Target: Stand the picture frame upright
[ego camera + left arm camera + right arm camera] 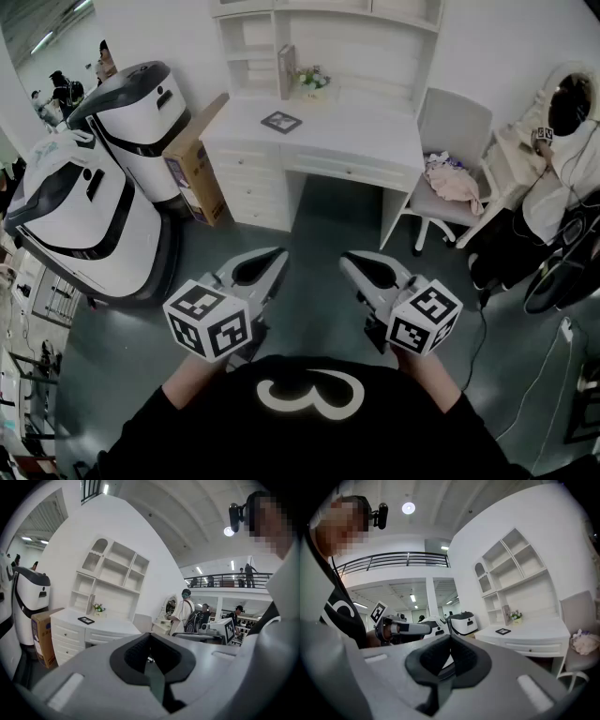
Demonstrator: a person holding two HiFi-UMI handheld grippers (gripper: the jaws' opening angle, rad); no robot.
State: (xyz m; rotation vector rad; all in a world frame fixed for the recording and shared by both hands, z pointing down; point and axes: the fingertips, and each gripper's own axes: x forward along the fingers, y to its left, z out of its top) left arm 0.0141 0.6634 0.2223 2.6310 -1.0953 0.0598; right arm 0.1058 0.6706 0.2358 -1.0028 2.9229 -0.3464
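This is a big open hall of the lab kind, with one corner dressed as a home study: a white bench (356, 127) with drawers, a white shelf unit (366, 42) on top of it, a small pot of flowers (312, 80) and a white chair (455, 122) stand against a plain white wall. Beside that set stand two bulky white-and-black machines (141, 122) and a cardboard box (197, 164), and cables (553, 394) trail over the grey floor (319, 281). Beyond it are a railed gallery (225, 578), strip lights (200, 570) under a high ceiling, and several people (186, 613) standing about.
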